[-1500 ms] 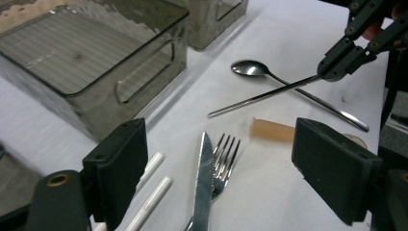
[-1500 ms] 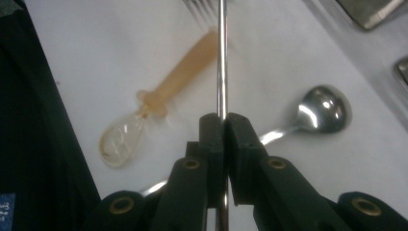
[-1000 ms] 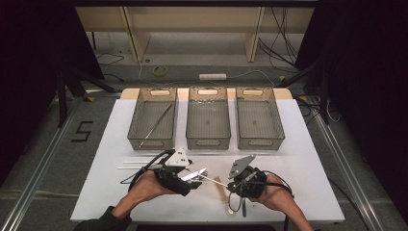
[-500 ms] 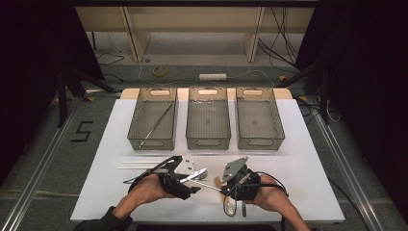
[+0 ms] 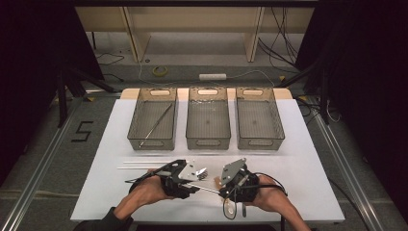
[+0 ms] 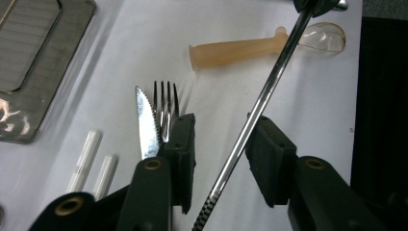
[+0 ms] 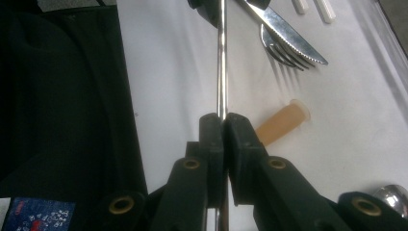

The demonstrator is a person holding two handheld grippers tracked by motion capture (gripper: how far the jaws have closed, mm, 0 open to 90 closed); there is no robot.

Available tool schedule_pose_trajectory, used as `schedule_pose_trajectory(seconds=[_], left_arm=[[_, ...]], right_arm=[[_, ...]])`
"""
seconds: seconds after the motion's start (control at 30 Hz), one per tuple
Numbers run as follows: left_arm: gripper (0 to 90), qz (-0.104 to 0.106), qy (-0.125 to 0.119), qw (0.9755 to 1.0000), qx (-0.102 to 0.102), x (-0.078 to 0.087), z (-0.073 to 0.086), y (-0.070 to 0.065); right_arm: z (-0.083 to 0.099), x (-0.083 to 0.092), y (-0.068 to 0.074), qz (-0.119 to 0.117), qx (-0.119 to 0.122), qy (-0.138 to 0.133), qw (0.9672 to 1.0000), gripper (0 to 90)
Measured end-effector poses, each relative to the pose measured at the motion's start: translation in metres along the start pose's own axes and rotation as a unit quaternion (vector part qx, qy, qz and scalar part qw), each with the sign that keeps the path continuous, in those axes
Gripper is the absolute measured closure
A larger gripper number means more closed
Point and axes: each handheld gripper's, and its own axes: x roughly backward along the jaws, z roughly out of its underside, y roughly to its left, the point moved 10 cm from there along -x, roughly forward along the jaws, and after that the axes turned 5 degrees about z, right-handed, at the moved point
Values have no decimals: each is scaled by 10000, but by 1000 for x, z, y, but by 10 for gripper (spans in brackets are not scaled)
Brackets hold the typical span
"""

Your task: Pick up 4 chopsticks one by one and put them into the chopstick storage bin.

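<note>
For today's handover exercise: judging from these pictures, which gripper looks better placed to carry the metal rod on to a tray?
Probably the right gripper: its jaws are clamped on the metal rod. The left gripper has just been closing, with the rod between its pads but a gap showing.

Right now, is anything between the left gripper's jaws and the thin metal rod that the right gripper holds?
Nothing visible. The thin shiny metal rod already runs between the left gripper's jaws, which have just been closing; gaps show on both sides. The serrated steel knife and fork lie outside, beyond one jaw.
</note>
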Motion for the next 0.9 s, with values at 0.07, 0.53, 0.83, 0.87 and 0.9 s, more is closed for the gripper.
schedule_pose_trajectory(seconds=[0.07, 0.53, 0.83, 0.87, 0.9], left_arm=[[690, 43, 27, 10000, -64, 0, 0, -2], [842, 668, 164, 9965, -473, -3, 4, -23], [858, 620, -48, 9979, 206, 5, 7, -6], [858, 559, -57, 9980, 282, 7, 8, -3], [858, 534, -67, 9979, 374, 8, 9, 0]], right_arm=[[0, 0, 0, -10, 27, 15, 10000, 860], [5, 1, -4, -135, 149, -65, 9998, 802], [4, 17, -28, 155, -777, -632, 9948, 607], [4, 19, -29, 190, -859, -696, 9937, 583], [4, 20, -31, 222, -911, -778, 9926, 553]])
